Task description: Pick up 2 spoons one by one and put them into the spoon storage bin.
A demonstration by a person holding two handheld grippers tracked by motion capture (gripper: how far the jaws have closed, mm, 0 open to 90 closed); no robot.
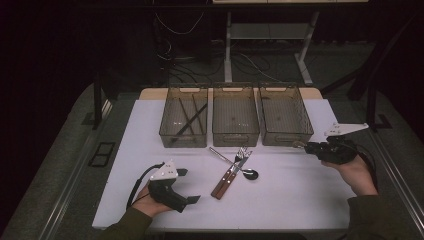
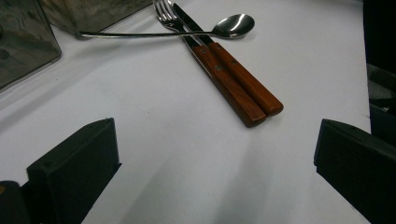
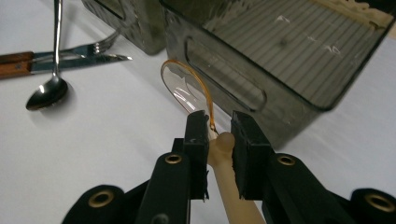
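Spoon (image 1: 239,165) lies across fork (image 1: 234,168), before bins (image 1: 235,120).

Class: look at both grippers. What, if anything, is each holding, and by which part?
The right gripper clamps a clear plastic spoon by its handle, near the bowl. The left gripper is open, holding nothing.

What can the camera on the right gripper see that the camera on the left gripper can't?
The right gripper view alone shows its gripper shut on a clear plastic spoon, beside the right bin with its ribbed floor. The left gripper view alone shows open jaws over bare white table, plus the far ends of the two wooden handles. Both show the metal spoon, fork and knife.
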